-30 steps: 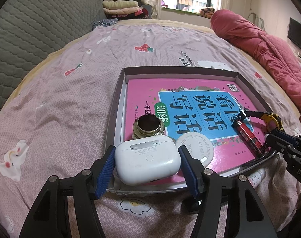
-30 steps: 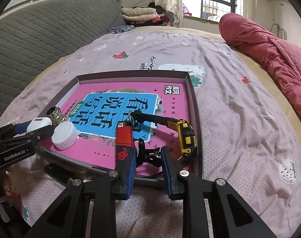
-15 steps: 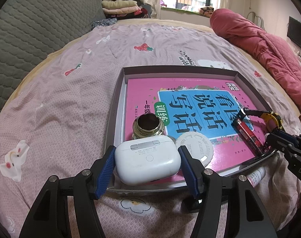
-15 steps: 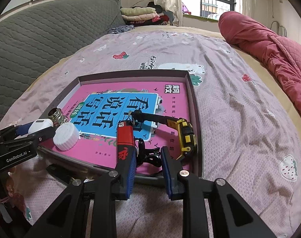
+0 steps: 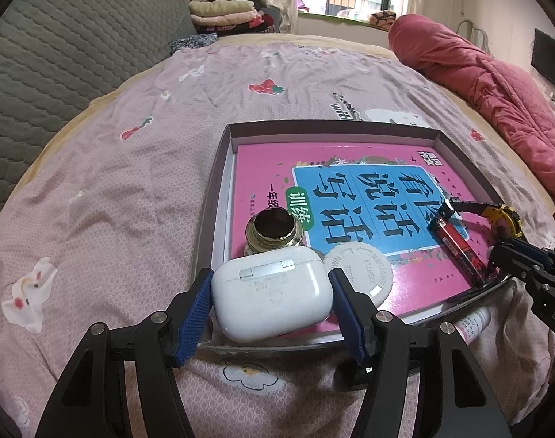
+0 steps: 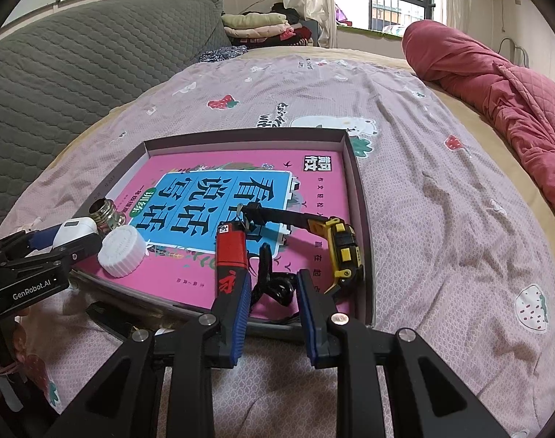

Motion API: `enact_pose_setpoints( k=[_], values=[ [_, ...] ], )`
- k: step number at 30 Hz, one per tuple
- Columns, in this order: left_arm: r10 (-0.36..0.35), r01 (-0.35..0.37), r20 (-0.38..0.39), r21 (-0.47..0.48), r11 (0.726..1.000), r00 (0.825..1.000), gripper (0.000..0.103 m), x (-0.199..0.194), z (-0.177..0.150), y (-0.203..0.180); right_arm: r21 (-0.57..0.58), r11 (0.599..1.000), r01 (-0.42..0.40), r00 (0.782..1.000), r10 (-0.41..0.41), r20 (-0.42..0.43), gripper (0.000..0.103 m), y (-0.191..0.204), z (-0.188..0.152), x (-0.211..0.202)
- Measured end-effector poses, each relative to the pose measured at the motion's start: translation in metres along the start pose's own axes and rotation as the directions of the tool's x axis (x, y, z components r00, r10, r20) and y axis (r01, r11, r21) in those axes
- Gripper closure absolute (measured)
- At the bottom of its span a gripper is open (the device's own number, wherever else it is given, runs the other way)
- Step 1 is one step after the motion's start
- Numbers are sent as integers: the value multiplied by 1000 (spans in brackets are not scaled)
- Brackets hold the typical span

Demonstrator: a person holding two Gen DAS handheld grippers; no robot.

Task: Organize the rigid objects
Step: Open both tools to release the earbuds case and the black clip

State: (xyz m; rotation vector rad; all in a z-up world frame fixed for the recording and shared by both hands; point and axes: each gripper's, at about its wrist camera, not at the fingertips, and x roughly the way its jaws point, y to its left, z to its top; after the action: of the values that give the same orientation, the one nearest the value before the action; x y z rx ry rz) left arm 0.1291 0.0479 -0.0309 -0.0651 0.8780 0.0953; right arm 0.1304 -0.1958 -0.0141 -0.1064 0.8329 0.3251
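A shallow grey tray (image 5: 219,189) holds a pink book (image 5: 350,168) on the bed. My left gripper (image 5: 272,301) has its blue pads close beside a white earbud case (image 5: 272,294) at the tray's near left corner; small gaps show on both sides. A brass bulb base (image 5: 274,231) and a white round cap (image 5: 358,270) lie behind it. My right gripper (image 6: 272,299) is open at the tray's near edge, straddling a black strap (image 6: 274,284). A red battery (image 6: 230,259) touches its left pad. A yellow tape measure (image 6: 341,252) lies to the right.
A small white bottle (image 5: 473,325) lies on the pink sheet just outside the tray's near right edge. A red quilt (image 5: 496,76) is bunched along the right. A grey headboard (image 5: 58,54) and folded clothes (image 5: 222,14) stand at the back.
Both grippers have drawn back slightly toward me. The earbud case, battery and other objects have not moved in the tray.
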Motion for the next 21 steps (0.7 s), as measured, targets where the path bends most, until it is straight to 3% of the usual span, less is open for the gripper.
enact_pose_setpoints(
  k=[21],
  values=[
    [3,-3,9,-11,1000,1000,38,-7,3,2,1,1000,-3,1000,3,14,77,0,-2,-5]
  ],
)
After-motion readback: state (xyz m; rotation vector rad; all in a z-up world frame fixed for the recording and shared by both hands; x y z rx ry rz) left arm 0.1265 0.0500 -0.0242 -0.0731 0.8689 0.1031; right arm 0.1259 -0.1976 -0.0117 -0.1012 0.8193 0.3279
